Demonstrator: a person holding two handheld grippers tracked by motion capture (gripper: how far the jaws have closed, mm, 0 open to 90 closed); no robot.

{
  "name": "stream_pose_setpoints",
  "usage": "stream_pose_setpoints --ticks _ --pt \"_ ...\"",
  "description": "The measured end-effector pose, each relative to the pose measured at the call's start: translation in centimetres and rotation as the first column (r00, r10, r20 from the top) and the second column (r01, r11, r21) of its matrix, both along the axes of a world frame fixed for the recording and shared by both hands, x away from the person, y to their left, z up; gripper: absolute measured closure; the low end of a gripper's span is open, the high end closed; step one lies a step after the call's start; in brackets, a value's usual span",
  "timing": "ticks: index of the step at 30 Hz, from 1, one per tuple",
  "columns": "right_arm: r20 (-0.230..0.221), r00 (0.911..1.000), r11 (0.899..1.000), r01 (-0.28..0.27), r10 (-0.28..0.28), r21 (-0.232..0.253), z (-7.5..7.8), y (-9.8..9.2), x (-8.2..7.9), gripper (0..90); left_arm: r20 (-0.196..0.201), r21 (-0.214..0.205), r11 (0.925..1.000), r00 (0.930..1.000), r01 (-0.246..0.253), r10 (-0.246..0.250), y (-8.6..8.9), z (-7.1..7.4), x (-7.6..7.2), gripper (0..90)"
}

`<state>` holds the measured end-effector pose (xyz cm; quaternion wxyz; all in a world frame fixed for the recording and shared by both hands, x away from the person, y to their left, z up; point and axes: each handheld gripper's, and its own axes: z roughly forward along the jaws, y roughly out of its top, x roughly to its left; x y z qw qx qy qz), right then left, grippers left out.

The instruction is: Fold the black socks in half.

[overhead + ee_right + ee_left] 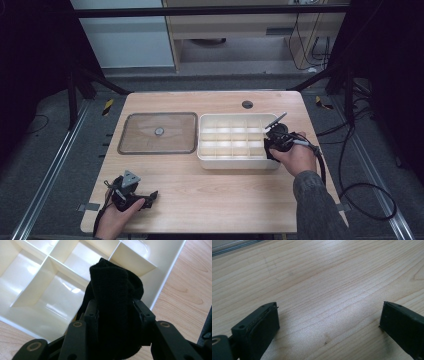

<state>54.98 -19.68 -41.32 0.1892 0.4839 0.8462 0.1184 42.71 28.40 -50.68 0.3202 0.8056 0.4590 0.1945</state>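
**Black cloth held over the divided tray, lid parked aside**

The left gripper (131, 192) rests low on the wooden table (210, 200), at its near left corner, well apart from everything else. Its jaws stand wide with nothing but bare wood between them, so it seems to be waiting, kept out of the way.

Ahead of it and to its right lies one clear lid (158, 132), flat on the table with a small knob at its middle. It sits just beside the tray, probably set there to leave the compartments open from above.

Next comes one white divided tray (235, 161), all its visible compartments empty.

The right gripper (115, 308) hangs over the tray's right end, its jaws clamped on one folded black cloth (113, 290), likely a sock. The bundle sticks out beyond the fingertips above a compartment near the right wall, apparently so that it can be dropped straight in.
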Motion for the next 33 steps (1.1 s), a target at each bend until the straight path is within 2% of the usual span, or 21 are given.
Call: stream_pose_setpoints --ticks 17,28,33 --pt "-0.024 0.9995 1.000 0.020 -0.019 0.011 -0.8 0.0 -0.1 62.5 0.000 0.001 1.0000 1.0000 0.000 0.000 0.0 0.0 0.0 1.2" --pt "-0.025 0.9996 1.000 0.009 -0.010 -0.023 -1.2 0.3 -0.3 62.4 0.000 0.001 1.0000 1.0000 0.000 0.000 0.0 0.0 0.0 1.1" --pt "-0.029 0.9995 1.000 0.013 -0.014 -0.013 -1.1 0.3 -0.2 60.9 0.000 -0.002 1.0000 1.0000 -0.002 0.002 -0.1 0.0 0.0 1.1"
